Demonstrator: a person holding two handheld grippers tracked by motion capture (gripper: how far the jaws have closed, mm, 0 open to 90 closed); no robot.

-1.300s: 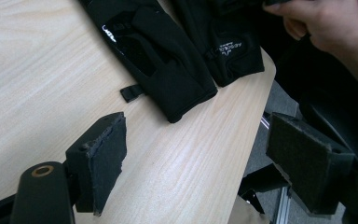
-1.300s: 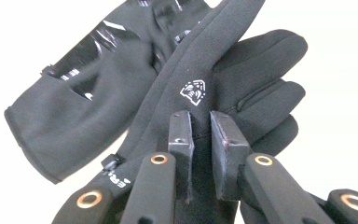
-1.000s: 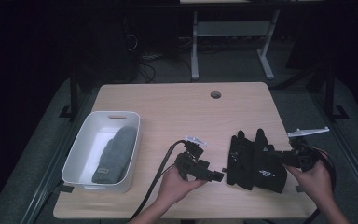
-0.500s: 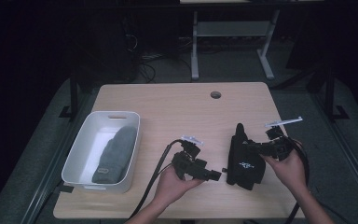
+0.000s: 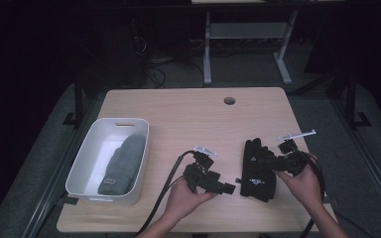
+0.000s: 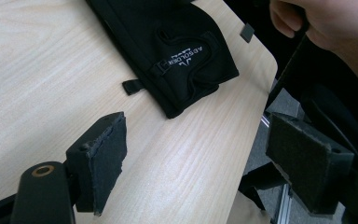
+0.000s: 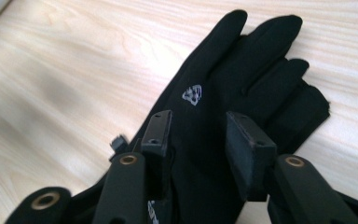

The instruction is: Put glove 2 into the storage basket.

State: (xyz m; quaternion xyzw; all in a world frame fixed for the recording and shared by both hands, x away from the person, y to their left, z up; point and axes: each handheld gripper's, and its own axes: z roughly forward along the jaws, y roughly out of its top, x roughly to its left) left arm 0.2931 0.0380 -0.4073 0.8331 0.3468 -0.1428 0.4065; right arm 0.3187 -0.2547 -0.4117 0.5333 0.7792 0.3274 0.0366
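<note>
A pair of black gloves [image 5: 258, 171] lies stacked on the wooden table [image 5: 188, 119], right of centre, fingers pointing away from the person. My right gripper [image 5: 264, 161] hovers low over the gloves' middle. In the right gripper view its jaws [image 7: 200, 126] have just been opening and stand apart above the top glove [image 7: 242, 60], whose fabric lies flat under them and is not pinched. My left gripper [image 5: 227, 187] rests near the front edge, pointing right at the gloves' cuff [image 6: 182, 51]. Its jaws [image 6: 200, 140] are wide open with nothing between them.
A white bin [image 5: 87, 163] stands at the table's left with a grey knitted item [image 5: 121, 163] inside. There is a round cable hole [image 5: 229, 100] near the far edge. The table's right corner [image 6: 261, 56] is close behind the gloves.
The right hand carried the gloves a little to the left, set them down flat, and its jaws spread apart. The left gripper stayed where it was.
</note>
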